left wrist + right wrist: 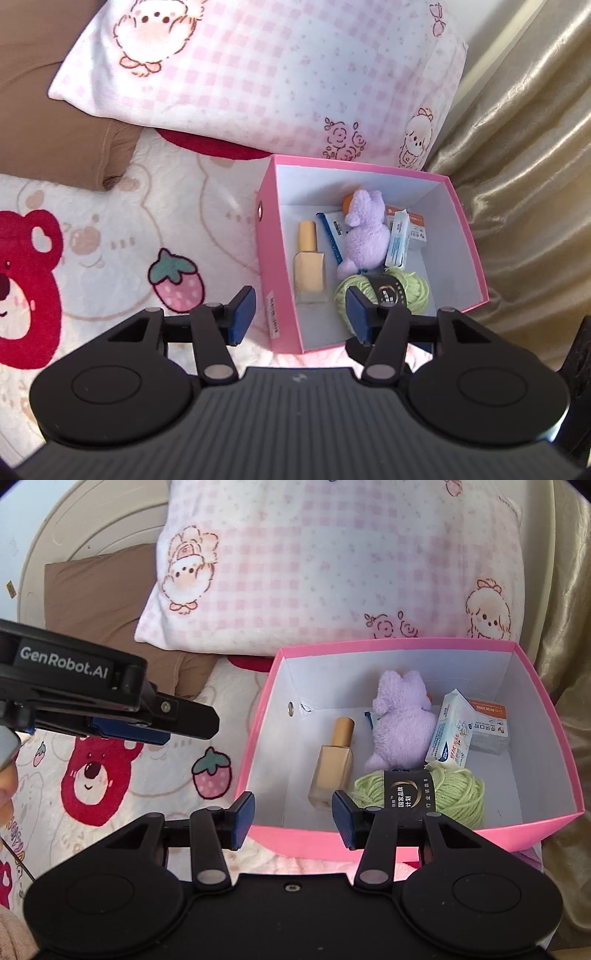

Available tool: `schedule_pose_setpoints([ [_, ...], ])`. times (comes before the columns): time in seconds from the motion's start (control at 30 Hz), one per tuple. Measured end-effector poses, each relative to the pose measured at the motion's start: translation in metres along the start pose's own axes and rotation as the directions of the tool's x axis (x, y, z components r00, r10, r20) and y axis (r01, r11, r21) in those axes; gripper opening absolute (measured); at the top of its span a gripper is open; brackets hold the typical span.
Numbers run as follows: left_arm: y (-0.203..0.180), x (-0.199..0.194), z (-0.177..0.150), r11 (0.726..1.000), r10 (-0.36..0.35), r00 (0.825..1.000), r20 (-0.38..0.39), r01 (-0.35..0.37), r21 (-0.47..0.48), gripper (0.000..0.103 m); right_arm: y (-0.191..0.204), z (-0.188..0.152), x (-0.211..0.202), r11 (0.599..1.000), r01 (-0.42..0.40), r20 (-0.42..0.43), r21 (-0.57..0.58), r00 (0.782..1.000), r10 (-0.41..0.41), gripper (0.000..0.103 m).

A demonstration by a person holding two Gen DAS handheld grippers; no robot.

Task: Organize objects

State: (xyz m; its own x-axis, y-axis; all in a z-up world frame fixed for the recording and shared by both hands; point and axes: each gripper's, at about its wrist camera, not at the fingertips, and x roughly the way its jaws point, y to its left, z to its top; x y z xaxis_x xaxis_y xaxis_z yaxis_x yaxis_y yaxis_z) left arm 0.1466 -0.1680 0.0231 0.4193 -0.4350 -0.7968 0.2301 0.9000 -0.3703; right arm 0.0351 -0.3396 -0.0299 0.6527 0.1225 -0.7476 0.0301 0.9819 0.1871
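While both grippers' fingers gape empty, left gripper (299, 314) and right gripper (293, 818) hover at pink box (546, 698); checked pillow (332, 561) crowds behind, curtain (524, 147) alongside.

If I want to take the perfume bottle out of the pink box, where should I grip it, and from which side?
Grip the perfume bottle across its square glass body, not the narrow gold cap. It lies flat on the floor of the pink box, cap pointing to the far wall, so come from above with a finger on each long side. The left side has some free room; the green yarn is close on the right.
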Motion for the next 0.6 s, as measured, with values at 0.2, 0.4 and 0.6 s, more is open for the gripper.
schedule_pose_setpoints([
  [0.2, 0.015, -0.048, -0.025, 0.999, 0.034, 0.999, 0.032, -0.034, -0.003, 0.057, 0.025, -0.003, -0.044, 0.999, -0.017, 0.066, -0.052, 0.998, 0.02, 0.052],
  [0.4, 0.03, -0.085, -0.046, 0.995, 0.098, 0.992, 0.081, -0.098, -0.001, 0.063, 0.049, -0.007, -0.068, 0.996, -0.019, 0.095, -0.087, 0.995, 0.027, 0.062],
  [0.6, 0.046, -0.107, -0.065, 0.991, 0.133, 0.986, 0.103, -0.13, -0.028, 0.071, 0.066, -0.012, -0.077, 0.992, 0.017, 0.073, -0.125, 0.997, -0.008, 0.08],
])
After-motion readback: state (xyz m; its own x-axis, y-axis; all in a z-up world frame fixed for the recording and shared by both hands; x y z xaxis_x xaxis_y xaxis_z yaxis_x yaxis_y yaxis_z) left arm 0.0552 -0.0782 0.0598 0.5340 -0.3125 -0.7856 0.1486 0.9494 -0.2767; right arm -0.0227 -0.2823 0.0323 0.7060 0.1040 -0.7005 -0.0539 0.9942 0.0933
